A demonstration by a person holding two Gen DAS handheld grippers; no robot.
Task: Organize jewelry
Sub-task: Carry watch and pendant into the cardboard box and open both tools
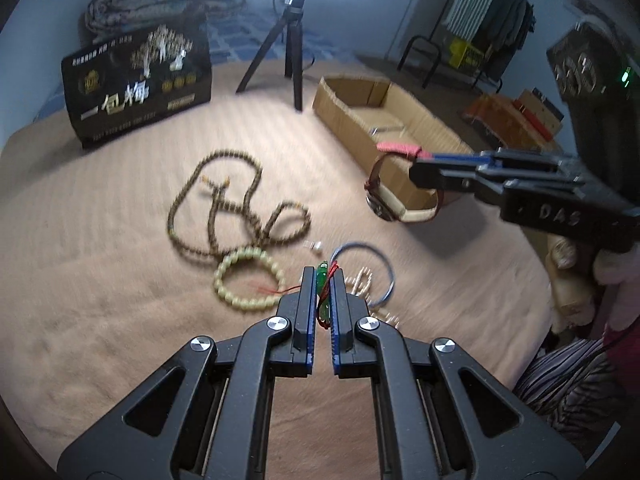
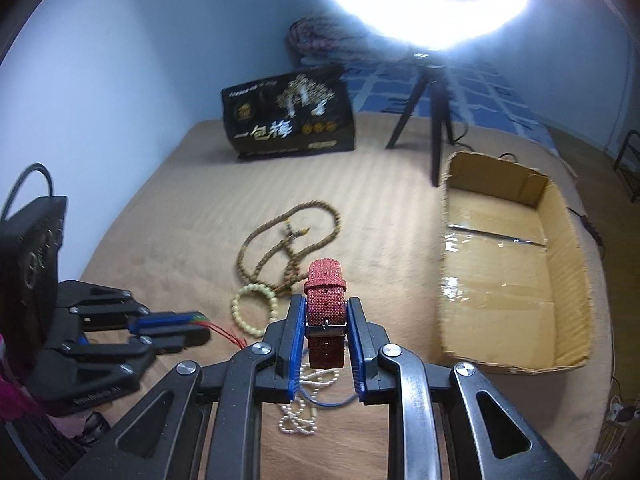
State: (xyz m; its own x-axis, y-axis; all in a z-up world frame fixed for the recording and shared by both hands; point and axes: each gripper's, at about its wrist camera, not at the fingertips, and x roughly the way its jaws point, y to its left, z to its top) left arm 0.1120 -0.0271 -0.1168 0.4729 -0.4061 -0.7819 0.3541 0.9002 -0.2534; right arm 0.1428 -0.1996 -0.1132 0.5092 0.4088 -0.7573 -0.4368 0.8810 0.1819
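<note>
left gripper [image 1: 323, 276] clamped on green pendant [image 1: 321, 280] | right gripper [image 2: 323, 308] clamped on red watch strap [image 2: 325, 300] | cardboard box [image 2: 568, 320] at 3 o'clock

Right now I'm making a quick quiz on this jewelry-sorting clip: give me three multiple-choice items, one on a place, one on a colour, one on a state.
1. Where does the pale bead bracelet lie?
A. In the cardboard box
B. On the tan bedcover beside the long brown bead string
C. On the black bag

2. What colour is the watch strap in the right gripper?
A. Red
B. Yellow
C. White

3. How does the left gripper stand?
A. Wide open and empty
B. Shut on a green piece with red cord
C. Shut on the pearl strand

Answers:
1 B: the bracelet rests on the bedcover next to the long brown bead string, and the cardboard box holds no jewelry.
2 A: the strap between the pads is red.
3 B: the green piece with red cord is pinched between the left pads.
</note>
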